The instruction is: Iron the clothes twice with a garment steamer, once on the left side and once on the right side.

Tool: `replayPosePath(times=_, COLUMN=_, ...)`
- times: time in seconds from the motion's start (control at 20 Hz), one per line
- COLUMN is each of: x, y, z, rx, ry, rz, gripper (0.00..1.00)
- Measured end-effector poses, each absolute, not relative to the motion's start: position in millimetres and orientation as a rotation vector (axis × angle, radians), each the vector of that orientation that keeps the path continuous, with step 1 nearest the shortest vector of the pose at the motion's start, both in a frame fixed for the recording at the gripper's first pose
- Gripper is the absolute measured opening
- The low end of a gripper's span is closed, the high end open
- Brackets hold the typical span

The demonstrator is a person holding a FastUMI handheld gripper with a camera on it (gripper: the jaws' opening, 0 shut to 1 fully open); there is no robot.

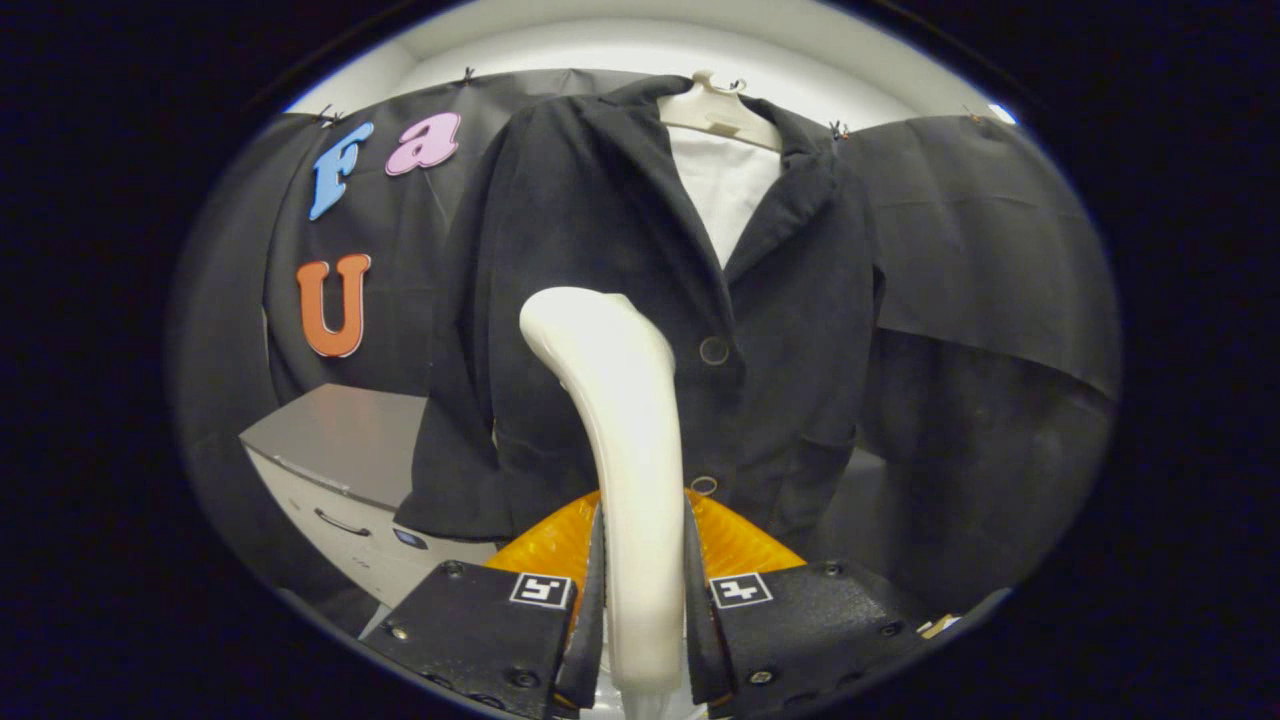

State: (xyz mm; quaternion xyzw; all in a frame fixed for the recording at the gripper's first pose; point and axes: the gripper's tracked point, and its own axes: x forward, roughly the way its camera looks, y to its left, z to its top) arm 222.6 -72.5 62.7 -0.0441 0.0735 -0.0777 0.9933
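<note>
A dark jacket [600,250] hangs on a white hanger [718,112] straight ahead, over a white shirt [730,190], with two buttons down its front. My gripper [643,580] is shut on the white handle of the garment steamer [620,400], both fingers pressing its sides. The steamer rises between the fingers, and its curved head lies in front of the jacket's left front panel, beside the upper button. Whether the head touches the cloth I cannot tell.
A grey cabinet [340,440] with a drawer handle stands to the left, below the jacket's sleeve. An orange ribbed object [735,540] sits just beyond the fingers, behind the steamer handle. Black cloth covers the wall behind and to the right.
</note>
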Motion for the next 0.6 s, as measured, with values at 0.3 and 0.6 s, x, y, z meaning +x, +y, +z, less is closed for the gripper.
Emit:
replayPosePath(times=0.3, x=219.4, y=-79.7, z=13.3, rx=-0.078, ry=0.221, rz=-0.159, gripper=0.37)
replayPosePath(times=0.6, x=220.2, y=-82.7, z=-31.2, rx=-0.097, ry=0.269, rz=-0.166, gripper=0.37)
